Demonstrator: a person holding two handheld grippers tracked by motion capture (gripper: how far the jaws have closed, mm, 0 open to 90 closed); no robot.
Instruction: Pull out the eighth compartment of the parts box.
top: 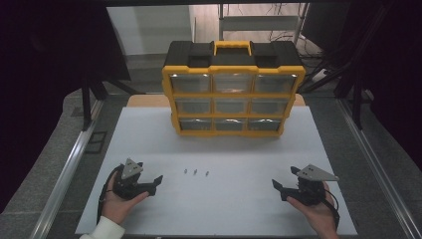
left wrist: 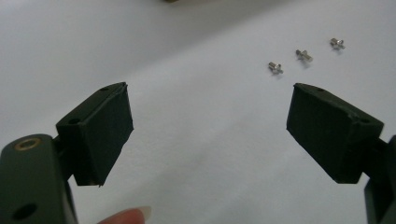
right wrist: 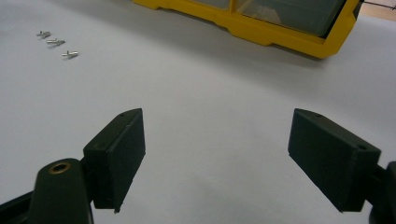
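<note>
The high view looks forward and down over the white table point(top: 219, 149), from well above. The left gripper view rides low and close over the table surface, looking out between its own spread jaws; three small screws point(left wrist: 302, 55) lie beyond the right-hand jaw. The right gripper view sits equally low; the same screws point(right wrist: 56, 43) lie far beyond its left-hand jaw, the yellow drawer cabinet point(right wrist: 261, 28) ahead of both jaws.

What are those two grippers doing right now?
Left gripper: open, holding nothing.
Right gripper: open, holding nothing.
</note>
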